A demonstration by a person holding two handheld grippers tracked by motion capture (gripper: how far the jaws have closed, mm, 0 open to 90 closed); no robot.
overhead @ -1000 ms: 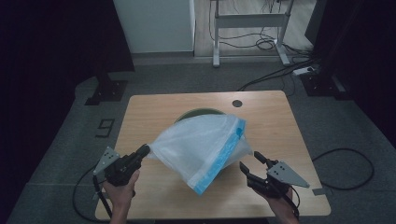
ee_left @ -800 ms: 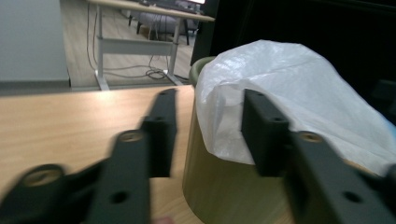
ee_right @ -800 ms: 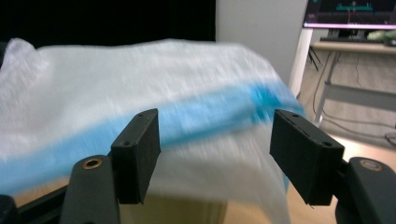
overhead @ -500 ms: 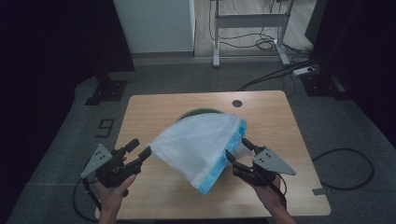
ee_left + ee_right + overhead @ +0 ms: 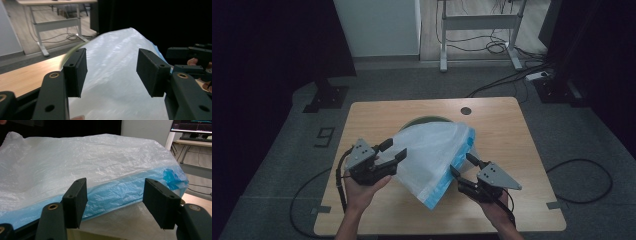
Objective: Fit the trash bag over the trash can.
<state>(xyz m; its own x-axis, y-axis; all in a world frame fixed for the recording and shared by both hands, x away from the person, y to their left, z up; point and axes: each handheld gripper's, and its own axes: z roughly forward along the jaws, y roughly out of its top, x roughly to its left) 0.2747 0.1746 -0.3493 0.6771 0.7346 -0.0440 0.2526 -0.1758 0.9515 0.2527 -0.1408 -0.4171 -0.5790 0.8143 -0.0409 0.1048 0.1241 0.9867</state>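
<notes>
**High view: the left hand-held gripper has let go of the bag**

High view shows a big white plastic bag (image 5: 429,157) with a blue edge lying on the wooden tabletop (image 5: 512,125). It lies over a dark green bowl (image 5: 426,120), and just the bowl's far rim peeks out.

A second ago the left hand-held gripper (image 5: 393,150) was pinching the left corner of the bag. Its jaws have just opened, and now they stand wide apart. The left gripper view shows the bag past the two black jaws, not pinched by them. The gripper has also lifted up and moved closer to the bag's side.

The right hand-held gripper (image 5: 462,166) sits near the blue edge (image 5: 120,192). Its jaws are wide open too, and the blue edge lies in front of them, not squeezed.

So no one holds the bag now. It rests by itself over the bowl. It looks like both grippers need a new grip, maybe on the blue edge, to pull the bag open or spread it better.
</notes>
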